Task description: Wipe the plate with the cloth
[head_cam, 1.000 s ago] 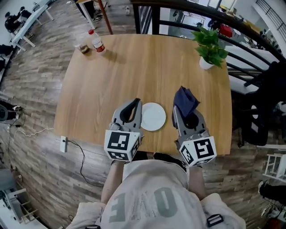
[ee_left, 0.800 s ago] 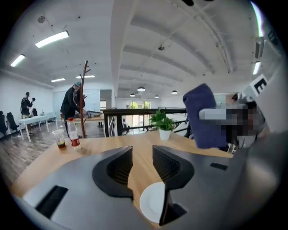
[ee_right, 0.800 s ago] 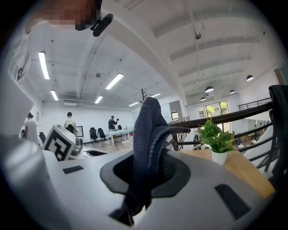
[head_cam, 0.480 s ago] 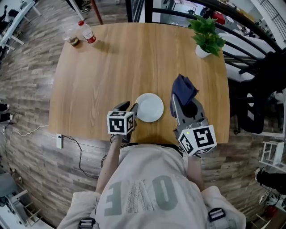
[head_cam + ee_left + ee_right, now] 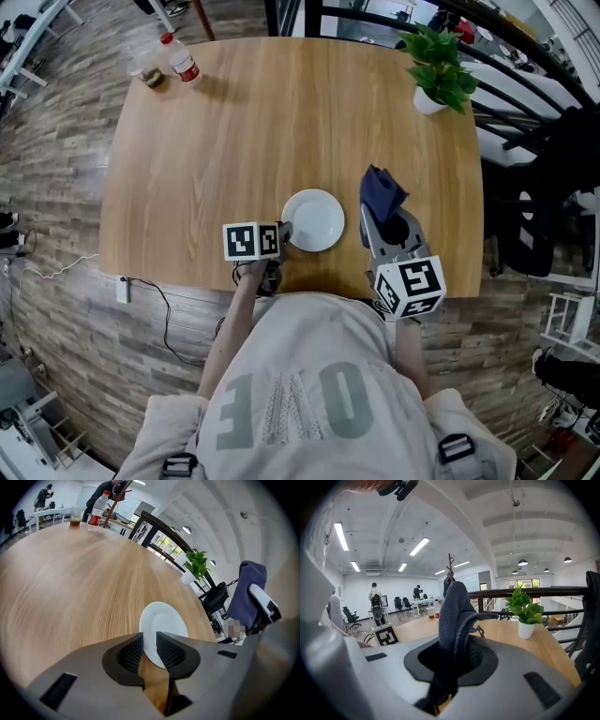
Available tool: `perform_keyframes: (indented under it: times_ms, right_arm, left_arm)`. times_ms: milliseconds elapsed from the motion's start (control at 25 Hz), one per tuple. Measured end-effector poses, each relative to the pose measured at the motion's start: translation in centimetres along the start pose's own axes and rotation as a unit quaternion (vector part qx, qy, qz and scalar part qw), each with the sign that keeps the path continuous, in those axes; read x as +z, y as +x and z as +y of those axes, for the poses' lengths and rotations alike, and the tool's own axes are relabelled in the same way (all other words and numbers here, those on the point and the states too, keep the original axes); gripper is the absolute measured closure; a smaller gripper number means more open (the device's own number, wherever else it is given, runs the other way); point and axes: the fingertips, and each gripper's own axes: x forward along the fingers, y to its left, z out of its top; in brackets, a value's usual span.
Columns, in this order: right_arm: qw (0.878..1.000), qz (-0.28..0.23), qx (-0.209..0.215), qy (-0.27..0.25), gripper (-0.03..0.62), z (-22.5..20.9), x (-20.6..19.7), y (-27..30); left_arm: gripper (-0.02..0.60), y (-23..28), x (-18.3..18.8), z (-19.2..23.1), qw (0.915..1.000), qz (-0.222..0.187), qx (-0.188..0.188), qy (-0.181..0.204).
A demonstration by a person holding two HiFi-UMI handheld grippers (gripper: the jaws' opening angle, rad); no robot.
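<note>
Dropping my left gripper (image 5: 149, 643) to the plate (image 5: 315, 221) at its left rim, I'm closing the still-parted jaws around it; my right gripper (image 5: 379, 221) is pinching the cloth (image 5: 382, 195), so wiping is nearing.

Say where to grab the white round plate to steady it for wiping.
Take the rim of the white round plate at its near-left edge, low from the left: it lies flat on the wooden table, so only the lip offers purchase. The left gripper is there; its jaws have just been closing, rim between them, not visibly pinched. The face is then free for the dark blue cloth.
</note>
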Motion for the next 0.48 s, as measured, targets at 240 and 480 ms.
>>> perform_keyframes:
  times_ms: [240, 480]
  right_arm:
    - [1.000, 0.023, 0.007, -0.002, 0.534, -1.0, -1.4, 0.9]
    - [0.999, 0.036, 0.018, -0.014, 0.534, -0.9, -1.8, 2.1]
  left_arm:
    - [0.489, 0.2, 0.8, 0.4, 0.9999, -0.003, 0.008, -0.014]
    - [0.486, -0.1, 0.7, 0.7, 0.9998, 0.002, 0.007, -0.020]
